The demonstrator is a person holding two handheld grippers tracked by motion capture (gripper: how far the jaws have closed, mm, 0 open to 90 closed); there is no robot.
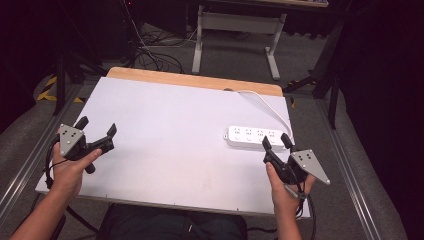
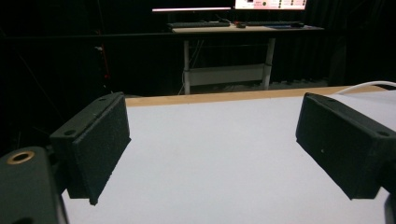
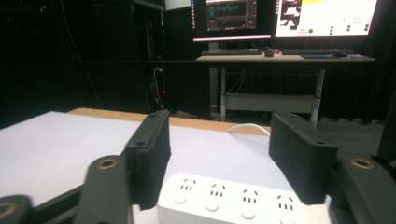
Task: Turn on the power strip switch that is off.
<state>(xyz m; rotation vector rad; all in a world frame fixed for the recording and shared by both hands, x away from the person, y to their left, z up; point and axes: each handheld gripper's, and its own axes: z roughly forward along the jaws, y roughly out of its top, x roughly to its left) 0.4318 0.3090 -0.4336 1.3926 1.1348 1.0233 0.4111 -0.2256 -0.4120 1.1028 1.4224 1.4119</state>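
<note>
White plastic four-outlet power strip at table's right side, long axis crosswise. Right gripper nearer, just short of strip, spread, empty. Left gripper well apart from strip, spread, empty.

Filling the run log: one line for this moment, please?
left gripper: open, empty | right gripper: open, empty, near power strip | table: strip unplugged-into

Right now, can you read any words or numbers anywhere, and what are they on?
None can be read.
White plastic power strip: sockets, no legible lettering.
Lit computer monitors behind the table: writing too blurred.
Grey three-cornered plates on the tongs: holes, no text.
</note>
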